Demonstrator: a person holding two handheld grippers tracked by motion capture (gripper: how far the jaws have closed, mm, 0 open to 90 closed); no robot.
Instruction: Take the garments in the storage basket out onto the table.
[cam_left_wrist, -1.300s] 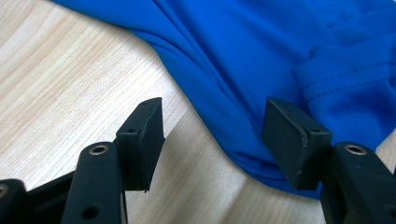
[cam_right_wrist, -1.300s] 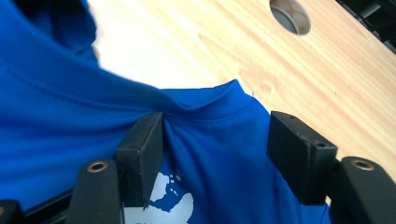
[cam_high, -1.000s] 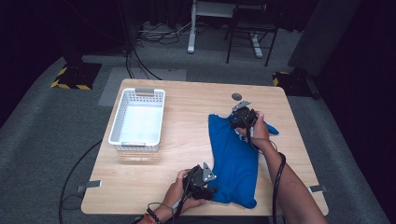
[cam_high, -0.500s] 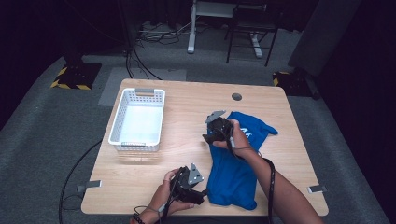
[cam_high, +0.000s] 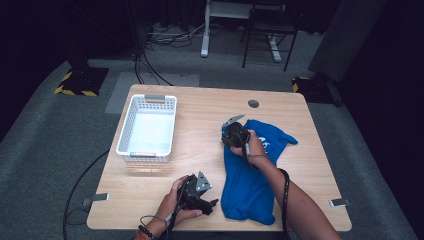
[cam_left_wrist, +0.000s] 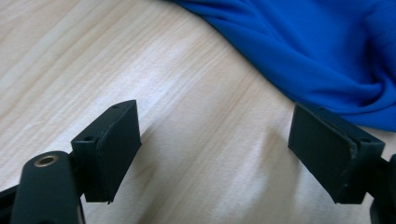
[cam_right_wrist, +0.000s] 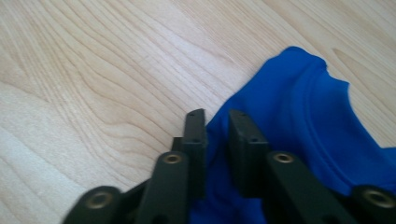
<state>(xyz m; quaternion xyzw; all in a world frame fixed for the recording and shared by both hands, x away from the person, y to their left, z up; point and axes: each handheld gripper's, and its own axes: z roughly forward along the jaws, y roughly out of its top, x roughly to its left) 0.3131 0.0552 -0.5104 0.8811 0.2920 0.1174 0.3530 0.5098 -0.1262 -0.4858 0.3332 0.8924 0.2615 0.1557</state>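
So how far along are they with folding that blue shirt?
Partly done. The blue shirt already lies doubled into a long strip on the table. In hand: the right gripper is pinching cloth near the collar, over the strip's far end. The left gripper sits open beside the near edge, holding nothing. Probably left: shorter folds; the white basket looks empty.

Bright light from overhead is falling on the table (cam_high: 200, 107) in the high view, while the floor and room around it are sinking into near-black. In the left gripper view the fingers (cam_left_wrist: 109, 149) are casting soft shadows on the wood, and the blue cloth (cam_left_wrist: 299, 46) is looking slightly soft. In the right gripper view the near fingers (cam_right_wrist: 196, 140) are blurring, and pale glare is washing over the wood grain.
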